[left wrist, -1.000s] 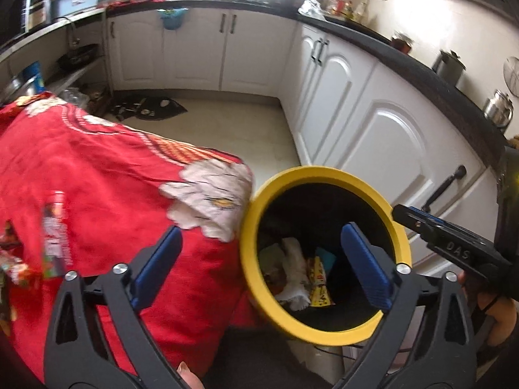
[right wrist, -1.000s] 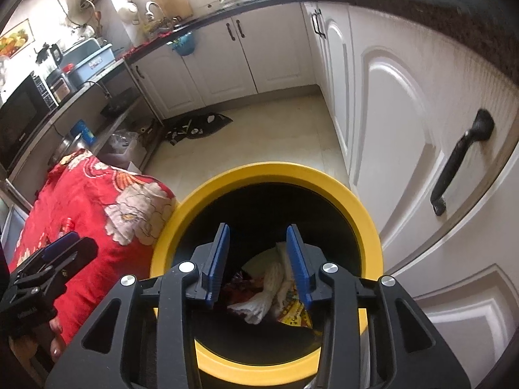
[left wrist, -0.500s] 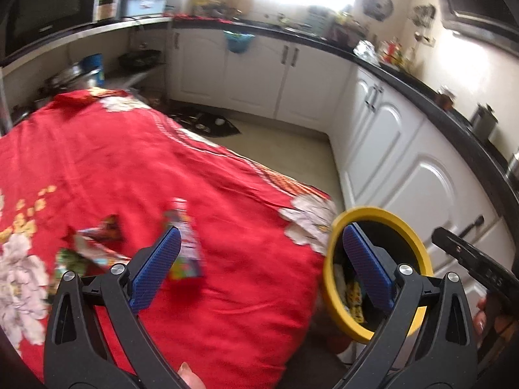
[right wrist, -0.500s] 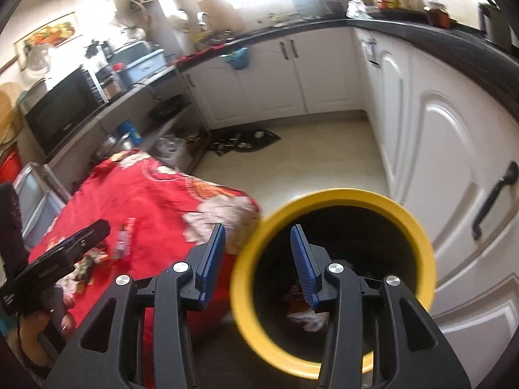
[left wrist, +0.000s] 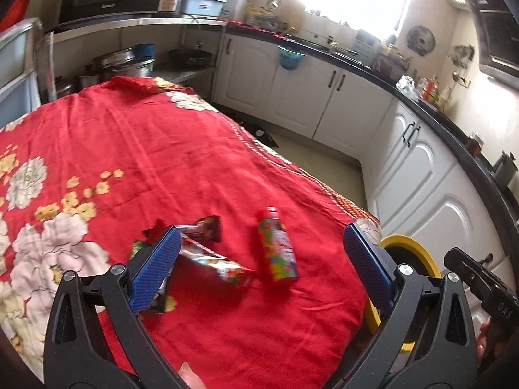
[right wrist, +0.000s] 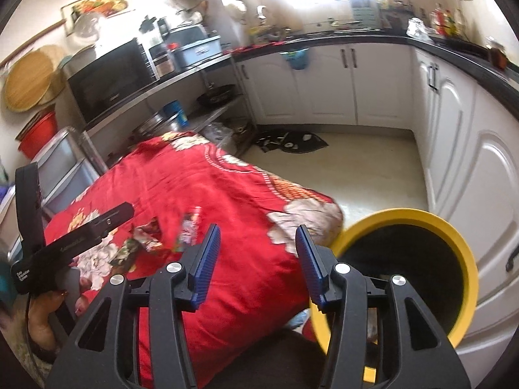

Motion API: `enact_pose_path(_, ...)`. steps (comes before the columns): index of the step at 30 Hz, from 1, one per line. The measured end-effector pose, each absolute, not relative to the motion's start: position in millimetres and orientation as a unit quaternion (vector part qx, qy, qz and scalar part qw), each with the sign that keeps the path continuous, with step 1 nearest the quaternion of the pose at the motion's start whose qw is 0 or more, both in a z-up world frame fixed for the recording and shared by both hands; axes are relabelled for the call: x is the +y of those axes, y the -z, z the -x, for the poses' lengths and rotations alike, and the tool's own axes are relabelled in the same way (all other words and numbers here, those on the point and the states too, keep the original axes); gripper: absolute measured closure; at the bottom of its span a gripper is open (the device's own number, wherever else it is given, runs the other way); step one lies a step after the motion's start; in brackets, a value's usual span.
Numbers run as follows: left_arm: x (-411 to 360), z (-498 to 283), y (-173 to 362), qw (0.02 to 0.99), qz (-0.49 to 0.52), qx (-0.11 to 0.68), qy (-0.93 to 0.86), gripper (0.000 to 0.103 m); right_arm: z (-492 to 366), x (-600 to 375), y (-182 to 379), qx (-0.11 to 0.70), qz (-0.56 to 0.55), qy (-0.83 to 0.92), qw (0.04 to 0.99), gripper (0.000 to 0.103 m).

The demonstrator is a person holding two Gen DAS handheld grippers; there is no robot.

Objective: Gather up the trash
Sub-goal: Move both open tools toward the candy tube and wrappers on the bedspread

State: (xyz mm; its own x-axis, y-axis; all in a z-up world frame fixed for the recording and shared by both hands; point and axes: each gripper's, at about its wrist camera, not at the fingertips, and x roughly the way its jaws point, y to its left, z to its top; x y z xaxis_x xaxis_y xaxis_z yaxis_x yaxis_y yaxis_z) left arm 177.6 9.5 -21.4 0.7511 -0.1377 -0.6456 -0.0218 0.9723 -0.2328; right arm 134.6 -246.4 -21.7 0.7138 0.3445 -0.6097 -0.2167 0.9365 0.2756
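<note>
White letters "DAS" on the black right gripper (left wrist: 496, 295); other labels too blurred.

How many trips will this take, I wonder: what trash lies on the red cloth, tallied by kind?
Candy tube: 1
Crumpled wrappers: 2 clear, others possibly hidden
Total: at least 3 pieces on the red cloth
</note>
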Motion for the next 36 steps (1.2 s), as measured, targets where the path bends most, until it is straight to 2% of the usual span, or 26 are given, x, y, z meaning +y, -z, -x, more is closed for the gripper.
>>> enact_pose_path(12,52,-168,30,0.918,0.156,0.363,0.022,0.012,-156,-184,32,0.367,-0.039,-0.197,0.908,0.056)
enact_pose_path(19,73,-168,47,0.891,0.218,0.396,0.042,0.042,-177,-155,51,0.396,-0.028,-0.225,0.890,0.059)
enact_pose_path(23,77,-168,56,0.876,0.244,0.411,0.061,0.052,-189,-138,64,0.416,-0.025,-0.243,0.876,0.065)
enact_pose_path(27,74,-171,64,0.866,0.258,0.423,0.072,0.054,-201,-127,78,0.437,-0.030,-0.260,0.861,0.070)
enact_pose_path(36,70,-195,86,0.839,0.284,0.459,0.071,0.055,-222,-117,104,0.473,-0.047,-0.277,0.835,0.070)
